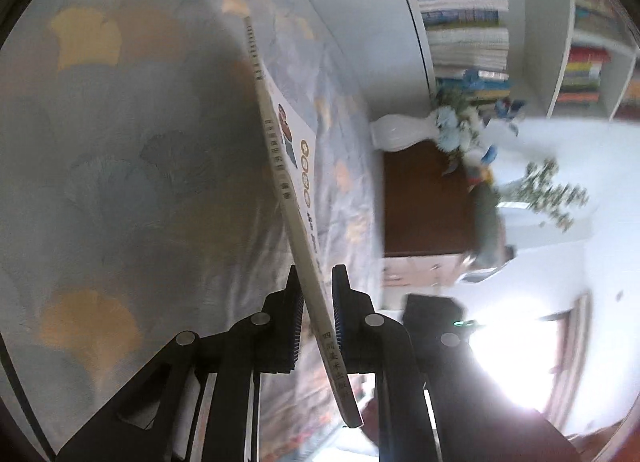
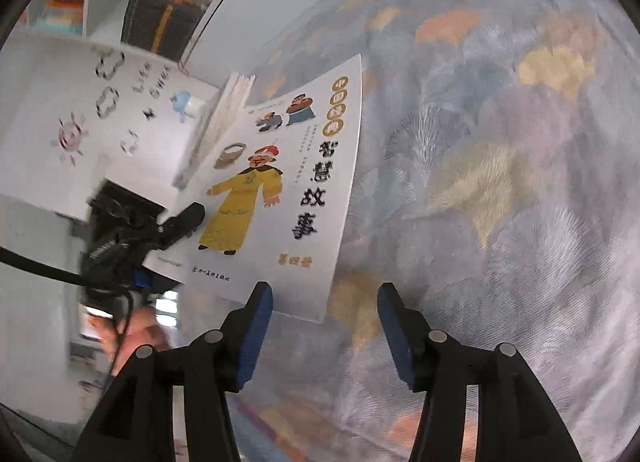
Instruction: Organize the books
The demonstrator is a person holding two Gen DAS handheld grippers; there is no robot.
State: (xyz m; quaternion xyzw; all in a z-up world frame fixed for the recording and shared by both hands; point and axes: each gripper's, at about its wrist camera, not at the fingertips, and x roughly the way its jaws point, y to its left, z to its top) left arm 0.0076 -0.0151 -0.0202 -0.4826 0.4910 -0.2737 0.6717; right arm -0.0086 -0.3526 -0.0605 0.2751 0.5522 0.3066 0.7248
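Book (image 1: 280,165) edge-on, spine apparently away from camera

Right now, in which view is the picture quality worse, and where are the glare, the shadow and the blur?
Left wrist view: strong window glare burns out the lower right, a dark shadow lies on the bedspread beside the book, and the shelves are smeared. Right wrist view: evenly lit, the book cover reads sharply; only the left gripper and the edges blur.
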